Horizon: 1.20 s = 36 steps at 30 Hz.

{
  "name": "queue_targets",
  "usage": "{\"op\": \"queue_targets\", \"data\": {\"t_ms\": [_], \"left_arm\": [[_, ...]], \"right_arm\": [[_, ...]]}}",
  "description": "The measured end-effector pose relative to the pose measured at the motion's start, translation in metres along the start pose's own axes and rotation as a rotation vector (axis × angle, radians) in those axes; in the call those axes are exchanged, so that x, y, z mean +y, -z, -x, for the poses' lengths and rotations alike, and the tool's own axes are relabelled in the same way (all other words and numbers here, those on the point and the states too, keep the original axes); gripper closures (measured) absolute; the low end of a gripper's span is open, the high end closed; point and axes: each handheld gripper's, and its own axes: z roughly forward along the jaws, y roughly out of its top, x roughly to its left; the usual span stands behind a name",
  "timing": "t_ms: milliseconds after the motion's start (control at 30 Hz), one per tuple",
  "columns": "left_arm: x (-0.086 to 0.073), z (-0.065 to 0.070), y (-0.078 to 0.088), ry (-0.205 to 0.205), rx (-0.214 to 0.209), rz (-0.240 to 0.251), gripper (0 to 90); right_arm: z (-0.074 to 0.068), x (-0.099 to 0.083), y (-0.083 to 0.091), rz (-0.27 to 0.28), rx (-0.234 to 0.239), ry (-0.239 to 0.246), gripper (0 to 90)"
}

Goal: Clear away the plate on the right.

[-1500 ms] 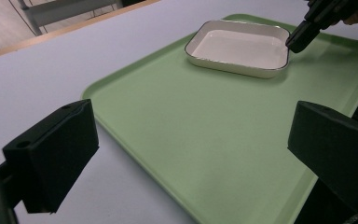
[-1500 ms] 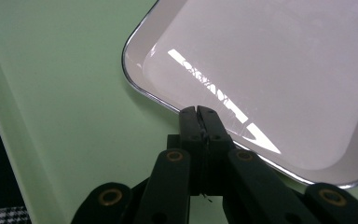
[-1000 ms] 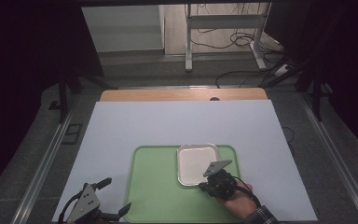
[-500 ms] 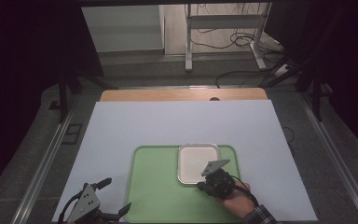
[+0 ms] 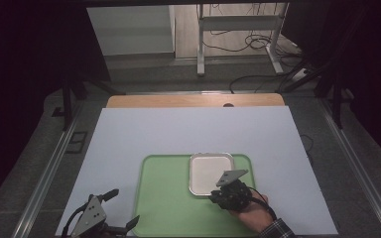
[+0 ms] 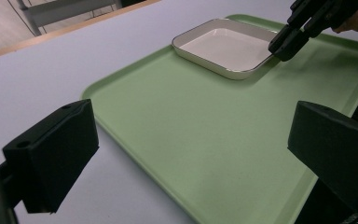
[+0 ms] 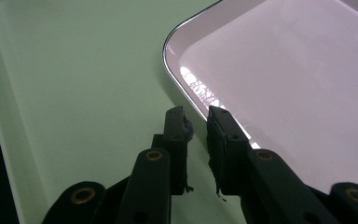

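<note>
A white square dish [image 5: 209, 171] lies in the far right part of a green tray [image 5: 163, 198]. My right gripper [image 5: 214, 197] sits at the dish's near edge, shut on the rim. In the right gripper view the dish [image 7: 284, 70] has its rim running into the thin gap between my two jaws [image 7: 198, 119], one jaw outside over the tray [image 7: 74, 70], the other over the dish's inside. My left gripper [image 5: 124, 207] rests open at the tray's near left corner, nothing between its jaws. In the left gripper view it [image 6: 191, 154] looks across the tray [image 6: 168, 107] to the dish [image 6: 226, 46] and the right gripper [image 6: 284, 44].
The tray lies on a wide white sheet [image 5: 188, 129] over the table, with a wooden strip [image 5: 193, 100] at its far edge. Metal rails [image 5: 44, 173] run along both sides. Table legs and cables [image 5: 248, 44] stand on the floor beyond.
The right hand has shifted very slightly at the dish's near edge. The dish and the left gripper stay where they were.
</note>
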Motion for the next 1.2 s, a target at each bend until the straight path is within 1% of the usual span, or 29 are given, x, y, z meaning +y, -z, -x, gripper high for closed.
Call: {"op": "queue_targets", "data": {"t_ms": [233,333,500,600,767,1200], "left_arm": [[0.0,0.0,0.0,0.0,0.0,0.0,1.6],[0.0,0.0,0.0,-0.001,0.0,0.0,1.6],[0.0,0.0,0.0,0.0,0.0,0.0,1.6],[0.0,0.0,0.0,-0.001,0.0,0.0,1.6],[0.0,0.0,0.0,-0.001,-0.001,0.001,1.6],[0.0,0.0,0.0,-0.004,-0.004,0.0,1.6]], "right_arm": [[0.001,0.0,0.005,0.023,-0.023,-0.003,68.4],[0.003,0.0,0.007,0.029,-0.033,-0.007,63.2],[0.003,0.0,0.009,0.034,-0.047,-0.006,58.8],[0.005,-0.001,0.012,0.046,-0.056,-0.012,54.3],[0.009,-0.002,0.015,0.062,-0.065,-0.014,50.0],[0.012,-0.003,0.021,0.08,-0.082,-0.015,46.1]]}}
